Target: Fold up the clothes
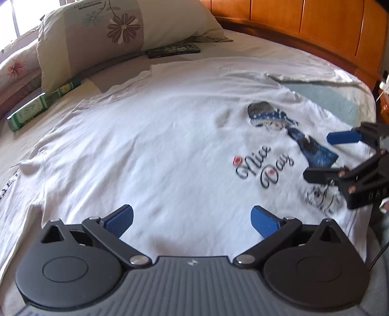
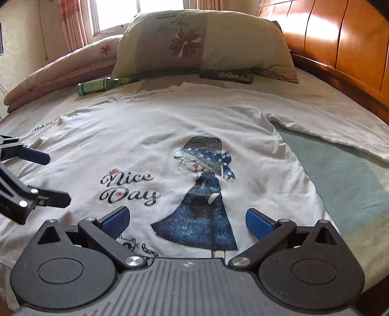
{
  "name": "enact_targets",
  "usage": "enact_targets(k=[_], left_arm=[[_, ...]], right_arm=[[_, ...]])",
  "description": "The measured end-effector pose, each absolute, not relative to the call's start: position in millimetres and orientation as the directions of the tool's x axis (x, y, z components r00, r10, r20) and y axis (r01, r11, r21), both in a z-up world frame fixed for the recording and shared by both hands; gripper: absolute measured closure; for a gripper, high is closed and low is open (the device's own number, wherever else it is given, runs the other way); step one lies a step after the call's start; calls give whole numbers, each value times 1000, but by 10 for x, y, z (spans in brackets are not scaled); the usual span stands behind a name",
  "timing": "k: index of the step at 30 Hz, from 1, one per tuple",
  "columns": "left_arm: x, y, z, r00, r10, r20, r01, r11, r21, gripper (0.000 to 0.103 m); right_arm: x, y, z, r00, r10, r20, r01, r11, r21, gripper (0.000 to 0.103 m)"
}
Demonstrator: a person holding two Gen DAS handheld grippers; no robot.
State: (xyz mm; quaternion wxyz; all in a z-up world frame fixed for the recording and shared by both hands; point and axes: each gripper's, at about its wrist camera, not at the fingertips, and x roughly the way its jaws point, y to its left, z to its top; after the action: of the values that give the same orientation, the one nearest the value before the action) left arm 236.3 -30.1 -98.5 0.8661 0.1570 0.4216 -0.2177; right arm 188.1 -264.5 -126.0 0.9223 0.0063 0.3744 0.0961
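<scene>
Left gripper: nearest the lens in the left wrist view, blue pads spread wide apart, nothing between them, poised over the lower plain part of the shirt. Seen also at the left edge of the right wrist view, fingers likewise parted.

Right gripper: blue pads wide apart, empty, over the hem end of the blue dress print. Seen at the right edge of the left wrist view, fingers parted above the print.

White T-shirt: spread flat, front up, across the bed, lightly creased. Print of a figure in a hat and blue dress; script reading "Nice Day" beside it. One long sleeve lies stretched out toward the headboard side.

Bedsheet: pale, with a grey-green panel showing between sleeve and shirt body.

Green glass bottle: lying on its side beyond the shirt, just before the pillow.

Dark flat box: lying at the foot of the pillow, near the shirt's far edge.

Pillow: cream and taupe, flower pattern, propped upright.

Folded quilt: pinkish, floral, left of the pillow.

Headboard: glossy orange-brown wood panels, along the right side.

Window: bright, behind the pillow, with a patterned curtain at its left.
</scene>
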Motion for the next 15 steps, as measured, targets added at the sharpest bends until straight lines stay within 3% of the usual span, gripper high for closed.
enact_targets(k=[6, 15], left_arm=[[2043, 206, -1087, 546, -259, -796, 406, 913, -19, 1], [1677, 507, -972, 618, -206, -758, 370, 928, 50, 1]], right_arm=[[1800, -2635, -1346, 730, 158, -665, -163, 985, 55, 0], [1762, -2608, -1370, 751, 143, -645, -153, 987, 40, 0]])
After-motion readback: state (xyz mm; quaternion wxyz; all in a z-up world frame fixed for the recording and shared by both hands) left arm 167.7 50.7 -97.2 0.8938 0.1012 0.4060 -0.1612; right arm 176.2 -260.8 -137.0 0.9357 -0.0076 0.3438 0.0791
